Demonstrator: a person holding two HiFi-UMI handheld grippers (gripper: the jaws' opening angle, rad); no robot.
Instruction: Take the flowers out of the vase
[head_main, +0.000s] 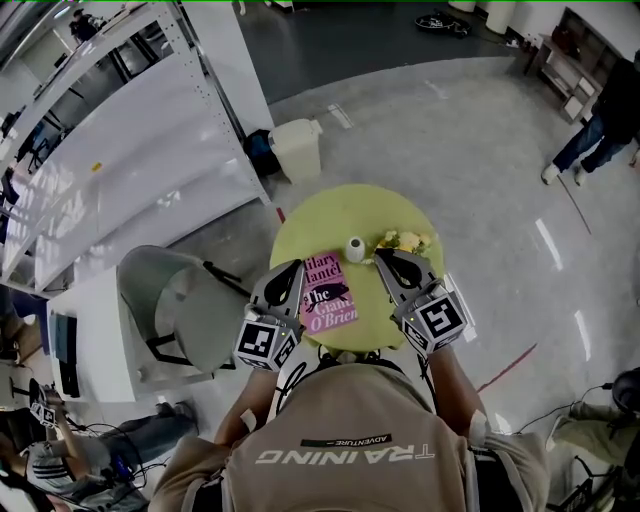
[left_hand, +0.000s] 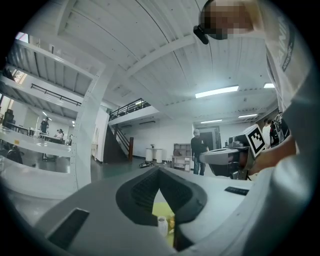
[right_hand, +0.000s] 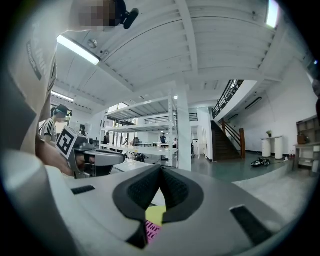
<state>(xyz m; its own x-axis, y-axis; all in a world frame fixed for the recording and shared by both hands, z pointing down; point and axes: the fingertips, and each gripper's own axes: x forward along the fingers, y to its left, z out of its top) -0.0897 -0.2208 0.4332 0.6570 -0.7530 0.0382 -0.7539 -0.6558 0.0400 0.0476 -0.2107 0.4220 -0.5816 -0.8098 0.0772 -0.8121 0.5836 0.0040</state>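
A small white vase (head_main: 355, 247) stands on the round yellow-green table (head_main: 330, 212), with no stems in it. Yellow flowers (head_main: 405, 241) lie on the tabletop just right of it. My left gripper (head_main: 297, 265) hovers shut over the pink book (head_main: 328, 292), left of the vase. My right gripper (head_main: 381, 254) is shut and empty, close beside the vase and the flowers. In the left gripper view the closed left gripper (left_hand: 159, 172) frames the vase (left_hand: 162, 226) below. The right gripper view shows the shut right gripper (right_hand: 160, 172) with the book (right_hand: 152, 231) beneath.
A grey chair (head_main: 170, 310) stands left of the table. A white bin (head_main: 297, 148) sits beyond it, next to long white shelving (head_main: 120, 150). One person (head_main: 600, 120) stands at the far right, others sit at the lower left (head_main: 60, 460).
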